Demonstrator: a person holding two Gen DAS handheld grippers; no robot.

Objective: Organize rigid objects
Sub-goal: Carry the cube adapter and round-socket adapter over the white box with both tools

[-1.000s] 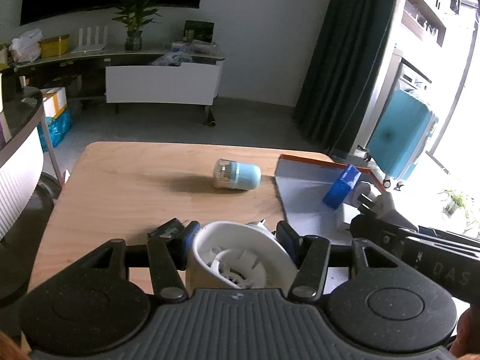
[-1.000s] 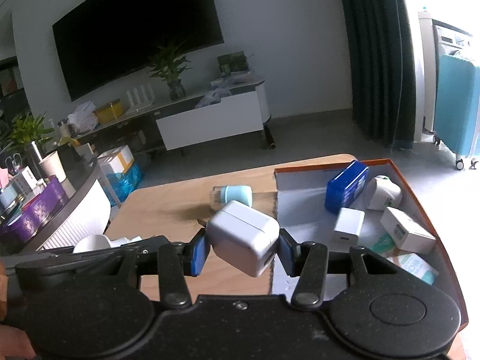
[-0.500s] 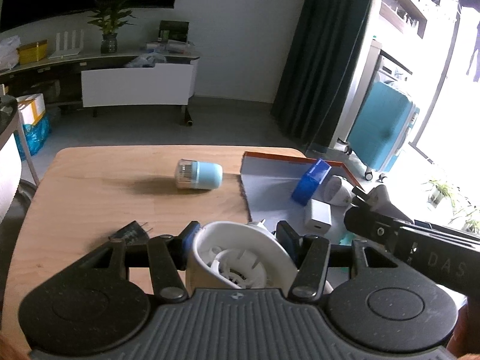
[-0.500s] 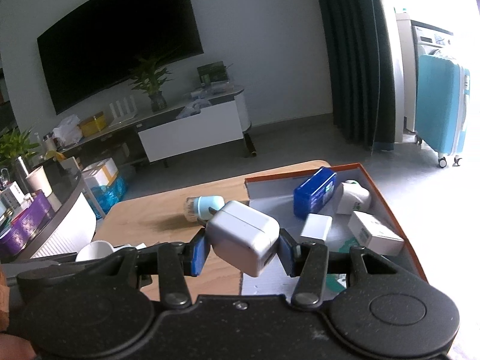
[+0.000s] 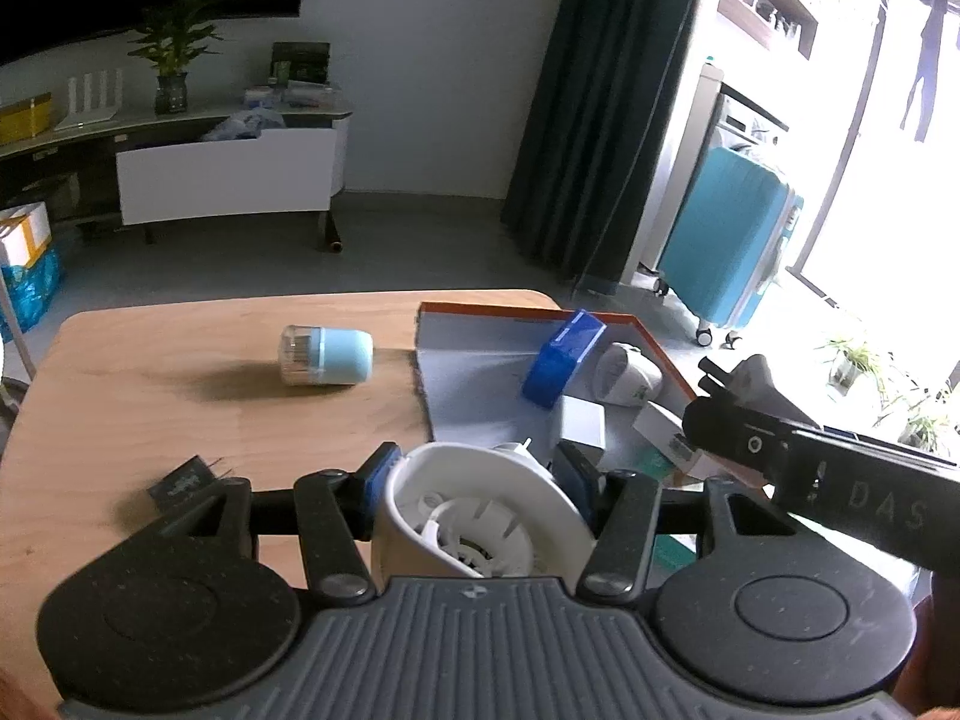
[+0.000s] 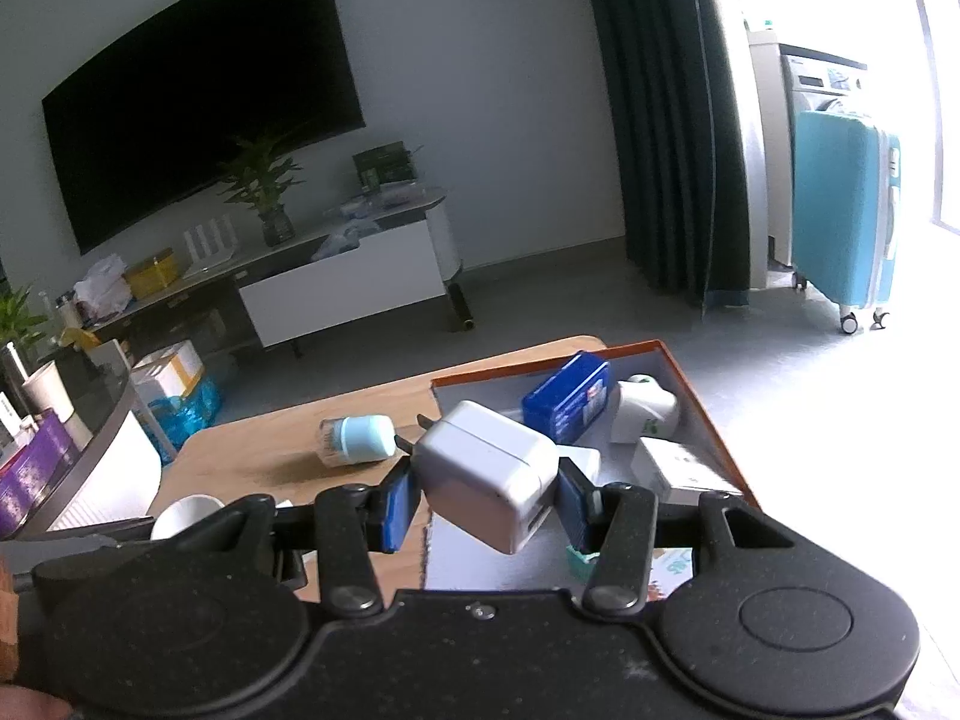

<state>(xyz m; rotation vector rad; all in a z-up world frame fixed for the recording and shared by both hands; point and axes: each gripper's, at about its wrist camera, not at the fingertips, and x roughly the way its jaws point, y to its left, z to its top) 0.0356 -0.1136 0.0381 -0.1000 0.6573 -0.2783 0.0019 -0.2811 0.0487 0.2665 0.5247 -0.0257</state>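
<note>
Midair, the left tongs (image 5: 477,480) pinch a round white plastic holder (image 5: 480,516) above the near edge of the wooden surface (image 5: 150,384), while the right tongs (image 6: 486,495) clamp a grey-white charger block (image 6: 489,480) over the left edge of an orange-rimmed tray (image 6: 708,414). Inside the tray lie a blue box (image 6: 567,396), a white plug (image 6: 645,414) and a white carton (image 6: 678,471). Left of the tray, a pale-blue capped jar (image 5: 324,355) rests on its side near the surface's far edge.
</note>
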